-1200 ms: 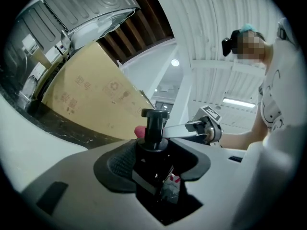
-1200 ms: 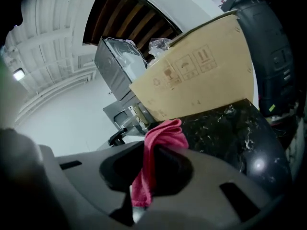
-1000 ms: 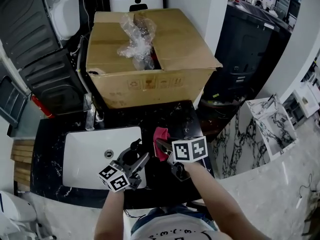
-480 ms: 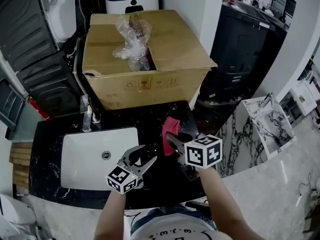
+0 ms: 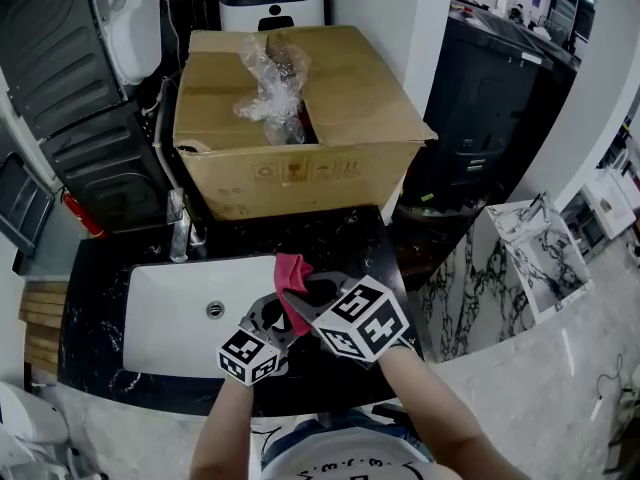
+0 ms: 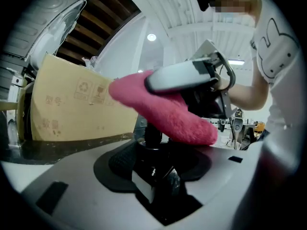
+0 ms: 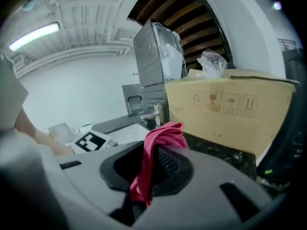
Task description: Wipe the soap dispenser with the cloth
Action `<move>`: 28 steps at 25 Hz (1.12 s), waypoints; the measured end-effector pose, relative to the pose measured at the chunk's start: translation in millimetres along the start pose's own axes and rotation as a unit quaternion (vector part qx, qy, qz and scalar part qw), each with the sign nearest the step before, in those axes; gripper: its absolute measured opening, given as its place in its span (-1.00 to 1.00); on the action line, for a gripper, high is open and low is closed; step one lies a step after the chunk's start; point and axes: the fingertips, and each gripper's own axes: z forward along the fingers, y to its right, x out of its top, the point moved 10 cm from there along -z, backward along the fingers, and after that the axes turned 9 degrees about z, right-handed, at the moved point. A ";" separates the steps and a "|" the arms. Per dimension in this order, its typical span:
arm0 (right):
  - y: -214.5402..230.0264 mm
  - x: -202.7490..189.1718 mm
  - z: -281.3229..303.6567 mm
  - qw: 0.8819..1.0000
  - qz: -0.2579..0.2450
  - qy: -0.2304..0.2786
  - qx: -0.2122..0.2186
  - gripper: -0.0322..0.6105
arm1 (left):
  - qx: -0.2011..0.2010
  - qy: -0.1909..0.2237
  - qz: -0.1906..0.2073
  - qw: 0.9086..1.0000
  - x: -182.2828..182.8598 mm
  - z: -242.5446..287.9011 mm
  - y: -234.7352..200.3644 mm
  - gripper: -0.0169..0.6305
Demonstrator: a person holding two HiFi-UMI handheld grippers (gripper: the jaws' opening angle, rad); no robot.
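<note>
The left gripper (image 5: 270, 318) is standing half open, its jaws clamping a dark bottle, probably the soap dispenser (image 6: 152, 135). The right gripper (image 5: 312, 303) is pinching the red cloth (image 5: 292, 276) tight and laying it over the dispenser's top. The cardboard box (image 5: 300, 158) is crowding twelve o'clock. The sink (image 5: 160, 308) is lying open at nine, and the counter (image 5: 345, 238) edge is running close at six.

The left gripper (image 5: 266, 314) and right gripper (image 5: 305, 294) are grey with black linings, each bearing a white cube (image 5: 360, 320) of black square markers; the shirt (image 5: 340, 465) is white, printed
</note>
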 end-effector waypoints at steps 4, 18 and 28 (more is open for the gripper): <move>0.0 -5.2 6.4 1.000 0.010 -0.009 -0.002 -0.74 | -0.006 -0.020 0.019 1.000 2.1 1.8 1.2 -0.29; 47.9 -17.4 -20.9 0.989 0.146 0.032 0.010 -0.74 | -0.028 -0.037 0.089 0.995 12.5 4.1 -0.8 -0.26; 68.3 -33.8 -77.5 0.978 0.170 0.078 -0.094 -0.74 | -0.047 -0.042 0.103 0.993 22.9 0.0 -3.1 -0.12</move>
